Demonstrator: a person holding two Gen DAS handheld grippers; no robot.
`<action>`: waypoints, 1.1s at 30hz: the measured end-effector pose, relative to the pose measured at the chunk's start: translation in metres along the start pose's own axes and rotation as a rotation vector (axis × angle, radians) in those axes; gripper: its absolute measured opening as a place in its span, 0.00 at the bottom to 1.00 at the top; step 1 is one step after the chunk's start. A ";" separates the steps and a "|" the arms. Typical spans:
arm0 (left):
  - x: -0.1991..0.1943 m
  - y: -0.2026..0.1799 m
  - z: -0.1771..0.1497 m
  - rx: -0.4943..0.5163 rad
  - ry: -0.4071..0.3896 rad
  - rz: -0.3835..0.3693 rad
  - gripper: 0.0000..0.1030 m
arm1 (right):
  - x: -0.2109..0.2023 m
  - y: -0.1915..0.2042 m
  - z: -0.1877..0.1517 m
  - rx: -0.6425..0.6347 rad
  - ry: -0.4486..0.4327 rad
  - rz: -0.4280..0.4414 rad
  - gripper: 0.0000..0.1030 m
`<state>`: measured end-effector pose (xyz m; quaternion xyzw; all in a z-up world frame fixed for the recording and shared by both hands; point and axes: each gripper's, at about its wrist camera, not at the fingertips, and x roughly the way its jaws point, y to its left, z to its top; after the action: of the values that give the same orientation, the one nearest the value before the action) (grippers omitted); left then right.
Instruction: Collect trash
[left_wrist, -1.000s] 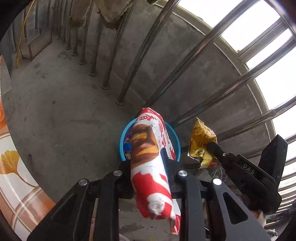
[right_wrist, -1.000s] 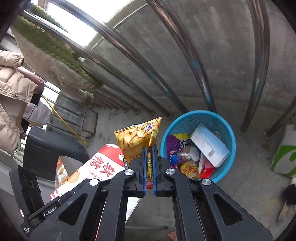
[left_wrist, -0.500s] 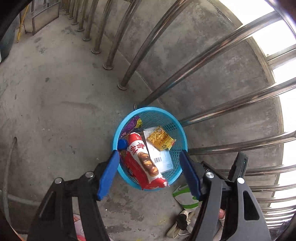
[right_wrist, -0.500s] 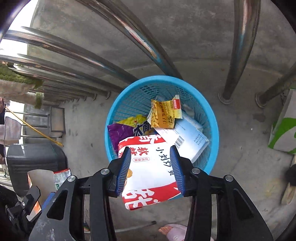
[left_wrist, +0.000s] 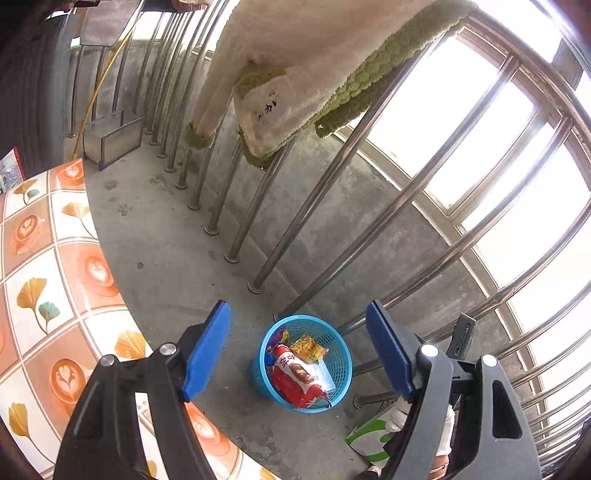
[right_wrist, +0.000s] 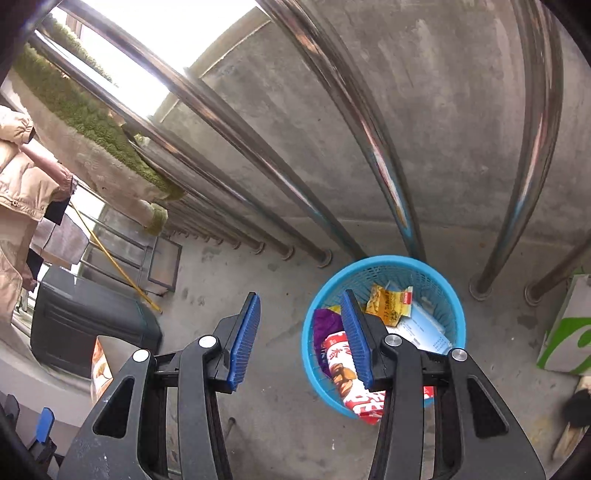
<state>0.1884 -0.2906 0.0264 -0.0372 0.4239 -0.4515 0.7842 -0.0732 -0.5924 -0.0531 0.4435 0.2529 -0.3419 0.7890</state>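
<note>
Both wrappers have dropped from my grippers into the blue basket (left_wrist: 343, 356) on the floor. My left gripper (left_wrist: 298, 353) is opening, nothing between its fingers; my right gripper (right_wrist: 300, 338) hangs released. The red wrapper (left_wrist: 297, 384) overhangs the rim and could slide out.

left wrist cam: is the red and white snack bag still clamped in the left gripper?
No. The left gripper has nothing between its opening jaws, and the red and white snack bag lies in the blue basket below.
</note>
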 end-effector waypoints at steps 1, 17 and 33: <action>-0.024 0.005 -0.003 0.005 -0.041 0.024 0.76 | -0.008 0.013 -0.001 -0.039 -0.019 0.015 0.45; -0.273 0.075 -0.132 -0.242 -0.306 0.769 0.95 | -0.183 0.221 -0.141 -0.689 -0.285 0.371 0.93; -0.249 0.076 -0.253 -0.368 -0.080 0.859 0.95 | -0.191 0.181 -0.287 -1.134 0.043 0.106 0.93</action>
<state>0.0054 0.0205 -0.0111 -0.0143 0.4435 -0.0017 0.8961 -0.0845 -0.2144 0.0389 -0.0305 0.3903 -0.1033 0.9143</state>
